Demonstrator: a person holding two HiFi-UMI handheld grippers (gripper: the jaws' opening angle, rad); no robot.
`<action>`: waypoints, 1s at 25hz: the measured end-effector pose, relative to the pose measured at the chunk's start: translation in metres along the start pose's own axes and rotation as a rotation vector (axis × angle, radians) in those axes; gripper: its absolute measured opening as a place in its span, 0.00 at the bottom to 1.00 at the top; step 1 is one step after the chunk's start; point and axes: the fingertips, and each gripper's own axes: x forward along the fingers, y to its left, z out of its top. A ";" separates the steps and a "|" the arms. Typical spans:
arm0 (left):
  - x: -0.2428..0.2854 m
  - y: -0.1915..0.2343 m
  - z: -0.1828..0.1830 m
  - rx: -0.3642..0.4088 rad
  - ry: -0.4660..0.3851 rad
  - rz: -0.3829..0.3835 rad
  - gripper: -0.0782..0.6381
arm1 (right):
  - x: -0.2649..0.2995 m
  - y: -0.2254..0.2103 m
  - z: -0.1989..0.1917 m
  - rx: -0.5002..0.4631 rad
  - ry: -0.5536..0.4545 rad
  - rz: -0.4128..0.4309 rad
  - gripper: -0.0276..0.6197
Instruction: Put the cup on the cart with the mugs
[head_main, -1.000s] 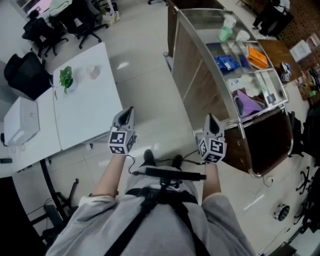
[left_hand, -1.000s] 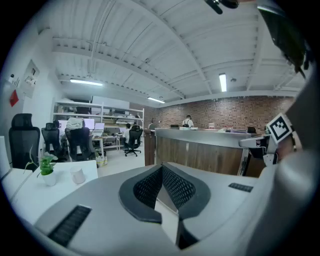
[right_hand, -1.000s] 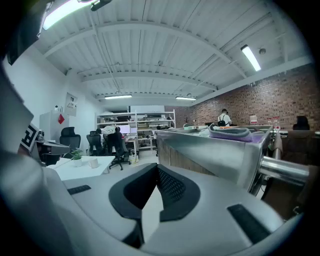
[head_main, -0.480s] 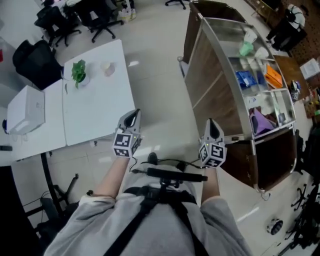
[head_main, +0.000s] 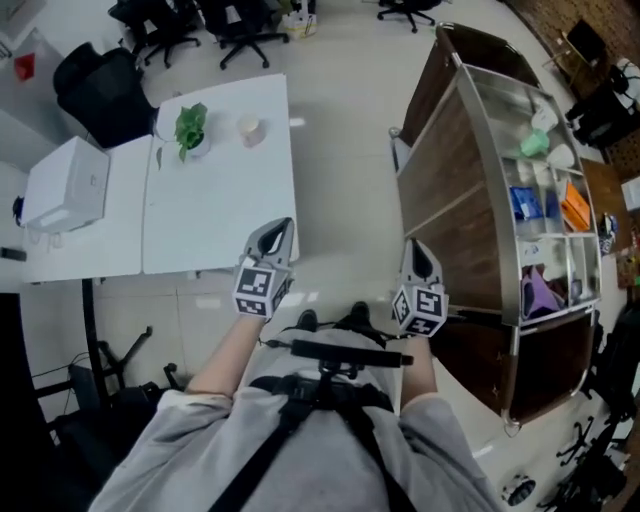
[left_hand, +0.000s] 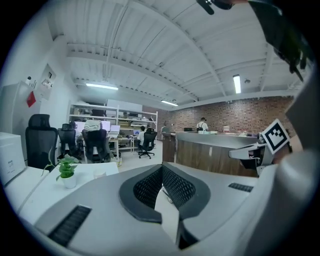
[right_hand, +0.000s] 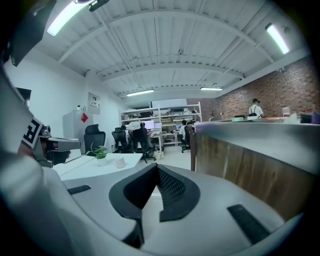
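A small pale cup (head_main: 249, 128) stands on the far end of a white table (head_main: 220, 210), next to a potted plant (head_main: 188, 128). The same cup (left_hand: 100, 173) shows small in the left gripper view and again (right_hand: 119, 162) in the right gripper view, far ahead of both. My left gripper (head_main: 277, 230) is held low over the table's near right corner, jaws shut and empty. My right gripper (head_main: 414, 250) hangs beside the wooden counter, also shut with nothing in it. No cart with mugs shows in any view.
A long curved wooden counter (head_main: 445, 190) with a glass-topped display of goods runs along the right. A white box (head_main: 65, 190) sits on the adjoining table at left. Black office chairs (head_main: 100, 85) stand behind the table. People sit at desks in the far room.
The head view has swung: table, plant and cup have slid right and nearer, and the counter now stands steeper at right. Both grippers stay shut at the same height.
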 end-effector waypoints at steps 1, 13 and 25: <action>0.000 0.005 0.000 -0.004 -0.001 0.027 0.12 | 0.009 0.005 0.003 -0.006 0.003 0.033 0.06; -0.025 0.041 -0.013 -0.099 0.022 0.370 0.12 | 0.086 0.071 0.018 -0.105 0.060 0.434 0.06; -0.052 0.069 -0.012 -0.074 0.026 0.518 0.12 | 0.119 0.123 0.013 -0.161 0.083 0.657 0.06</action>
